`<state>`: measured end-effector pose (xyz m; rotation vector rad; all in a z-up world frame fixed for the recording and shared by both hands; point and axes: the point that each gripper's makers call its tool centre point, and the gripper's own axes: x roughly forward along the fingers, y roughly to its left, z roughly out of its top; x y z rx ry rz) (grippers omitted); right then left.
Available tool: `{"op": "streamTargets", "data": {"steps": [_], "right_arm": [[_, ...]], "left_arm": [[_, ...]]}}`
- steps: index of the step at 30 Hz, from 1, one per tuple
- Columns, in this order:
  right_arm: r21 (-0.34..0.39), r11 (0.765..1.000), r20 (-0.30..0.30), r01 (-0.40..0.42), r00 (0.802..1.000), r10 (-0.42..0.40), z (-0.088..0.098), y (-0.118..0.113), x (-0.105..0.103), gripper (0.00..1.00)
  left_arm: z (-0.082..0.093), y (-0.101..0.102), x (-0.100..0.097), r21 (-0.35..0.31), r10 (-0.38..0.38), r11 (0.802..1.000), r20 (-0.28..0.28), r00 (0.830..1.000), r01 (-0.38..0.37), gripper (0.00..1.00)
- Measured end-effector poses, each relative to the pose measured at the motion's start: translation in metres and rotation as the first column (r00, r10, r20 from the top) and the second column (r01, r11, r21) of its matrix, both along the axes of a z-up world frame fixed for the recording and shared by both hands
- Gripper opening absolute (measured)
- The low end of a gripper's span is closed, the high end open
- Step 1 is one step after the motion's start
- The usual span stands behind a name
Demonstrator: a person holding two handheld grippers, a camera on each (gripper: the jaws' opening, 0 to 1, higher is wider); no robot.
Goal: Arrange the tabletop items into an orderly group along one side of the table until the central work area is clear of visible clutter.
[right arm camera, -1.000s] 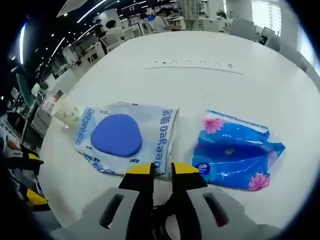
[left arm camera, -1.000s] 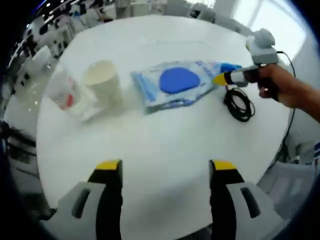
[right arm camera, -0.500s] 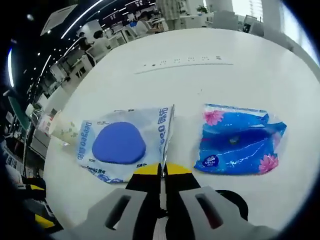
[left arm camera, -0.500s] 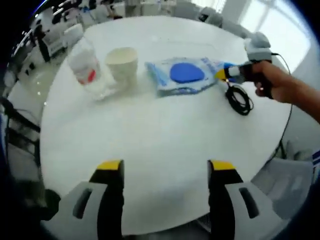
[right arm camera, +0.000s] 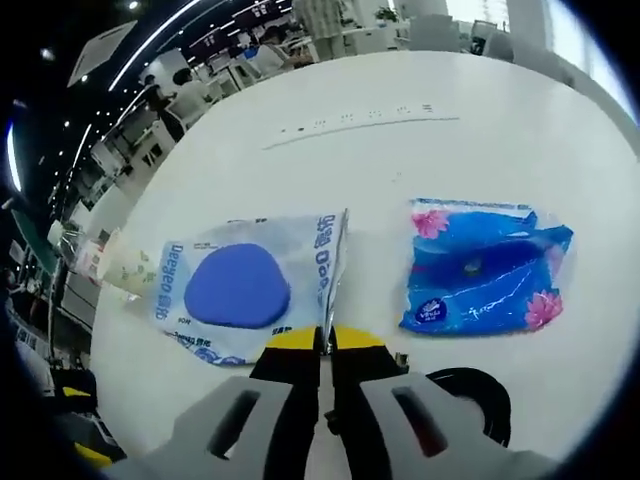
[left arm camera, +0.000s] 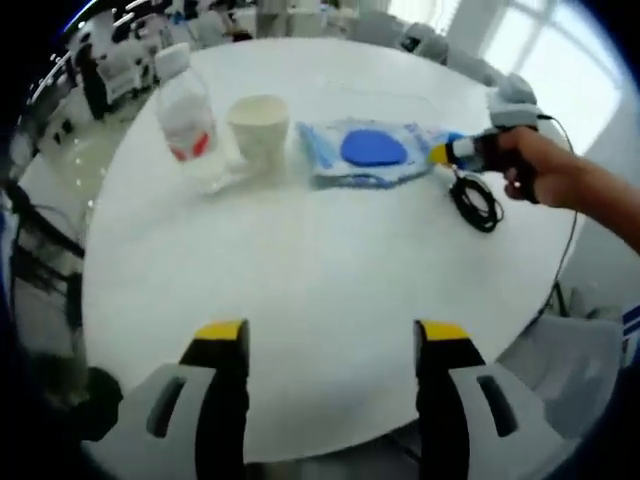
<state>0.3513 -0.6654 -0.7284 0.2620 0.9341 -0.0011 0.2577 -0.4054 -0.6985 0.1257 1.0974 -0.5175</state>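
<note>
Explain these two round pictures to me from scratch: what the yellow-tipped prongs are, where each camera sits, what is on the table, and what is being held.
A person holds a hand-held gripper in each hand, and each carries a fisheye camera looking along its two yellow-tipped jaws.

In the left gripper view, the left hand-held gripper hangs open over the white table, holding nothing. Across the table stand a clear bottle and a pale cup, with a black cable coil near the person's hand.

In the right gripper view, the right hand-held gripper is shut on the edge of the wipes packet with the blue oval. Beside it, apart, lies a blue tissue pack.
</note>
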Motion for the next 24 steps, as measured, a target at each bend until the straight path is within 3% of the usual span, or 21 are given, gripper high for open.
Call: {"op": "streamTargets", "data": {"steps": [9,11,12,14,21,24], "right_arm": [[-0.031,0.999,0.011,-0.027,1.0,0.027,0.015,-0.004,-0.012,0.17],[-0.056,0.998,0.018,-0.039,0.999,0.04,0.018,-0.007,-0.014,0.26],[-0.068,0.997,0.027,-0.047,0.998,0.049,0.019,-0.009,-0.012,0.31],[-0.071,0.995,0.032,-0.067,0.997,0.069,0.021,-0.007,-0.013,0.41],[-0.085,0.989,0.054,-0.123,0.99,0.128,0.038,0.001,-0.029,0.49],[-0.091,0.986,0.077,-0.14,0.986,0.148,0.032,-0.008,-0.013,0.54]], "left_arm": [[0.005,-0.006,-0.002,-0.045,-0.001,0.999,0.063,0.998,0.004,0.67],[0.003,-0.006,-0.005,-0.047,0.007,0.999,0.047,0.999,-0.005,0.66],[0.0,-0.005,-0.011,-0.054,0.014,0.998,0.01,1.0,-0.014,0.64],[0.002,-0.007,-0.01,-0.102,0.05,0.994,0.024,0.998,-0.047,0.64],[0.003,-0.004,-0.018,-0.158,0.096,0.983,0.029,0.995,-0.09,0.71],[0.006,-0.003,-0.018,-0.134,0.064,0.989,0.072,0.995,-0.054,0.78]]}}
